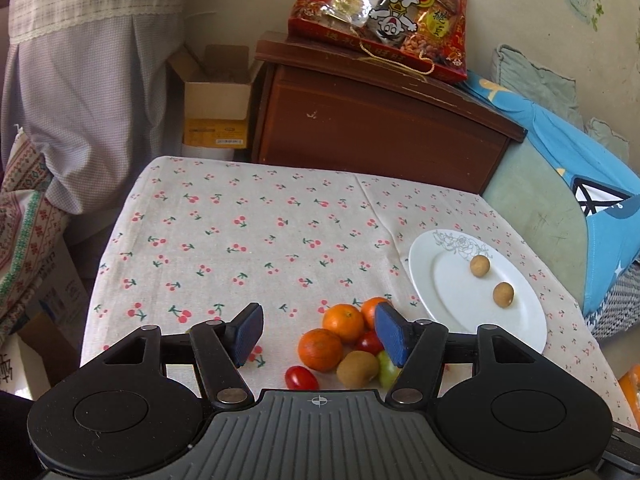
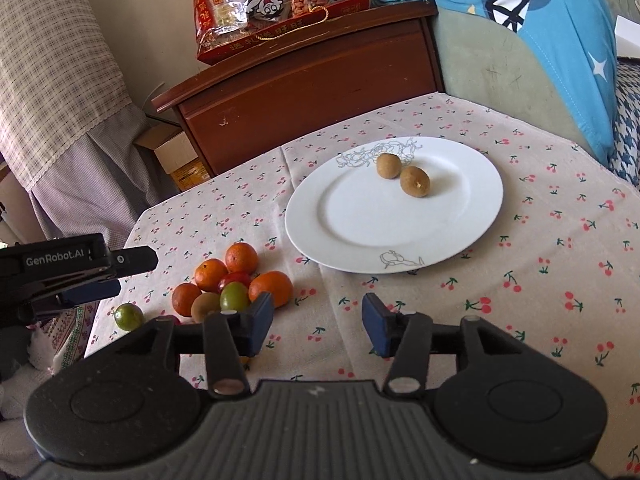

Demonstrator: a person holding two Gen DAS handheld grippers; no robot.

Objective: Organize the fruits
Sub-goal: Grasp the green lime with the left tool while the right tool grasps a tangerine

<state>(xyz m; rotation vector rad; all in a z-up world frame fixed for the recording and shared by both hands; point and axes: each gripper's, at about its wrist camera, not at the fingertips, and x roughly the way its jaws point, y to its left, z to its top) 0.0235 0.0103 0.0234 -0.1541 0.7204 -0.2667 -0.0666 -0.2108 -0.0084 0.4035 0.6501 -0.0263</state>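
A pile of fruit lies on the cherry-print tablecloth (image 1: 240,240): several oranges (image 1: 343,322), a kiwi (image 1: 357,368), a green fruit (image 1: 387,368) and cherry tomatoes (image 1: 301,377). My left gripper (image 1: 320,332) hovers open over this pile, its blue pads apart and pressing on nothing. To the right sits a white plate (image 1: 452,304) with two small brown round fruits (image 1: 479,266). In the right wrist view my right gripper (image 2: 318,322) is open and empty over bare cloth, in front of the plate (image 2: 380,216). The pile (image 2: 241,258) lies to its left, with one green fruit (image 2: 129,317) apart.
A dark wooden cabinet (image 1: 380,128) stands behind the table with a red snack bag (image 1: 384,12) on top. An open cardboard box (image 1: 216,92) is beside it. A blue cushion (image 1: 580,168) lies past the table's right edge. The left gripper (image 2: 132,274) shows at the right view's left.
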